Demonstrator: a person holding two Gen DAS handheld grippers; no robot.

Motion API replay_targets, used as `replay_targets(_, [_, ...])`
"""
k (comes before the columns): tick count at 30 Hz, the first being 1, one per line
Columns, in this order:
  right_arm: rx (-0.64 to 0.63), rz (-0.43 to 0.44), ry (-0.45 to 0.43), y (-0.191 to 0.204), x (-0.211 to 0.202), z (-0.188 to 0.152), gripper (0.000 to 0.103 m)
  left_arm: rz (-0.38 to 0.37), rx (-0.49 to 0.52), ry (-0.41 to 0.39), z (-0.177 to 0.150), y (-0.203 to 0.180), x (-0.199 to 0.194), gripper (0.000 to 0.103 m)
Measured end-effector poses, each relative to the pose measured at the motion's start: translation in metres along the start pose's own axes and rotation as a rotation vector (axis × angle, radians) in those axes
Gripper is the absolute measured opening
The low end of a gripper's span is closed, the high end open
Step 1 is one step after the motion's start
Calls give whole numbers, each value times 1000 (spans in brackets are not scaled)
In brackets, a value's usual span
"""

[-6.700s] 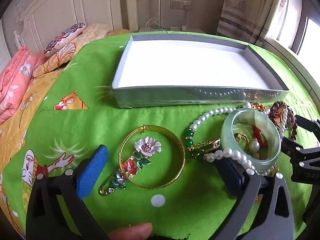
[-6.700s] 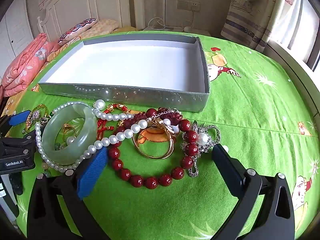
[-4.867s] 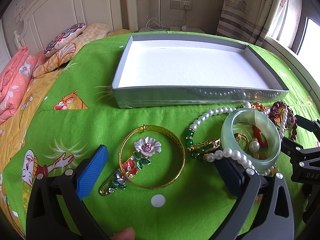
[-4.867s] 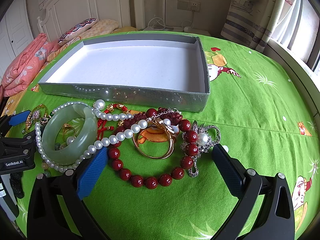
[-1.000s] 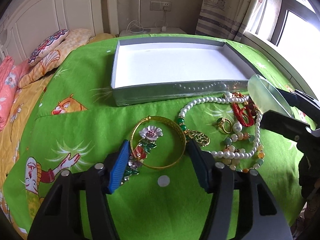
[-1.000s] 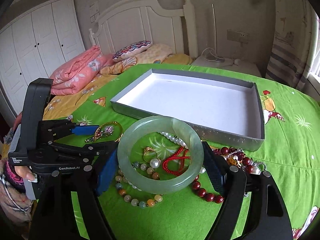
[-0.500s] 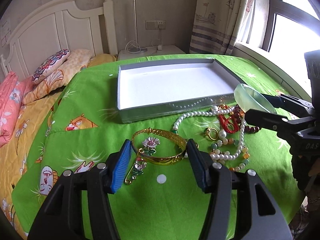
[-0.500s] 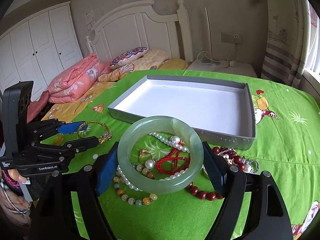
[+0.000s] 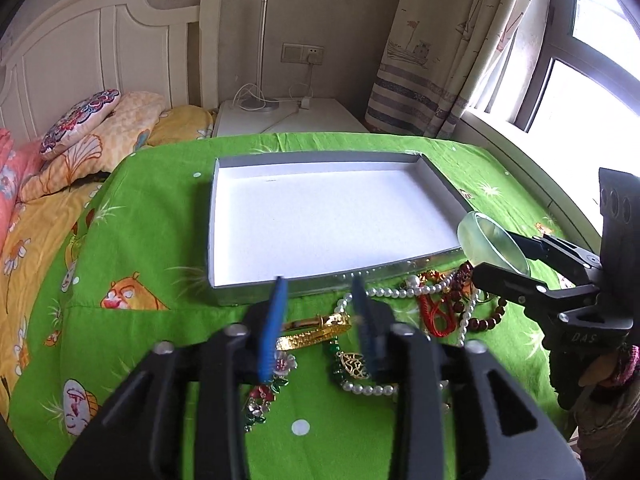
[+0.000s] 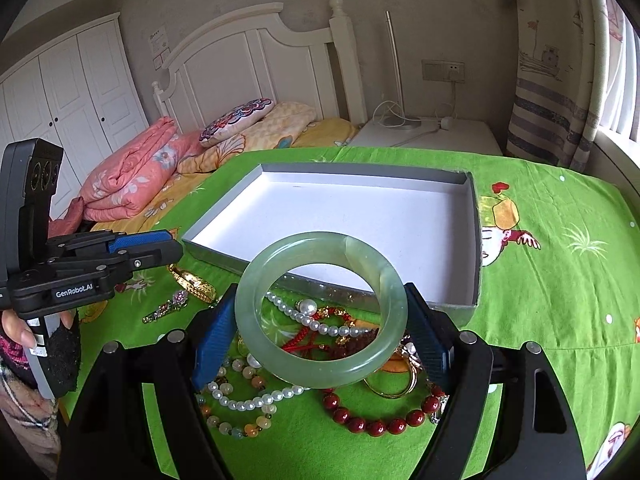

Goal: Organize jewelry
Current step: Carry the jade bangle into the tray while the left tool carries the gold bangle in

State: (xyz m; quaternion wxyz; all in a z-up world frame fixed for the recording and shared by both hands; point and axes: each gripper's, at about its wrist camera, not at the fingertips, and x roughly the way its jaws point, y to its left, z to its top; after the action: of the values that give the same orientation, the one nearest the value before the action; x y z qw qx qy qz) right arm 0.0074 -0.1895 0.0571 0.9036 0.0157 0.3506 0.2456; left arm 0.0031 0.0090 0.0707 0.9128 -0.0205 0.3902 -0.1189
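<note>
Beside a bed (image 10: 132,184), over green cloth (image 10: 560,280), right claw (image 10: 320,336) clamps jade bangle (image 10: 320,372); left claw (image 9: 318,328) pinches gold bangle (image 9: 308,334).

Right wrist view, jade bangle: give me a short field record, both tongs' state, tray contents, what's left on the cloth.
right tongs: shut on the pale green jade bangle, held above the jewellery pile
left tongs: narrowed around the gold bangle; contact unclear, blurred
shallow grey tray with white floor: nothing inside
on green cartoon cloth: white pearl strand, dark red bead bracelet, red cord, flower brooch
task state: no piece in the tray yet
</note>
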Motion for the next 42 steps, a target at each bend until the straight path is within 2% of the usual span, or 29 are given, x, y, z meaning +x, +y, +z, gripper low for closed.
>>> replay_targets(1, [2, 3, 3, -1, 1, -2, 77, 8, -9, -7, -4, 1, 0, 74])
replay_targets(2, [6, 7, 7, 0, 2, -4, 77, 1, -15, 1, -8, 2, 2, 75])
replay_targets(4, [14, 11, 16, 0, 5, -6, 77, -20, -26, 37, -18, 4, 9, 75])
replay_targets(10, [7, 18, 11, 2, 3, -8, 77, 27, 22, 141, -40, 2, 43, 75])
replay_targets(14, [13, 17, 14, 1, 3, -10, 77, 32, 35, 130, -46, 3, 43, 74])
replay_targets(17, [13, 18, 21, 1, 6, -10, 77, 41, 46, 111, -46, 4, 39, 61])
replay_targets(24, [9, 23, 12, 4, 3, -10, 77, 89, 107, 42, -43, -5, 18, 61])
replay_targets(28, [-2, 5, 5, 3, 4, -2, 77, 80, 98, 12, -26, -8, 14, 61])
replay_targets(34, [13, -42, 19, -14, 24, 27, 77, 68, 72, 0, 25, -11, 36, 61])
replay_targets(42, [81, -132, 89, -58, 77, 64, 77, 134, 66, 69, 78, 1, 95, 61])
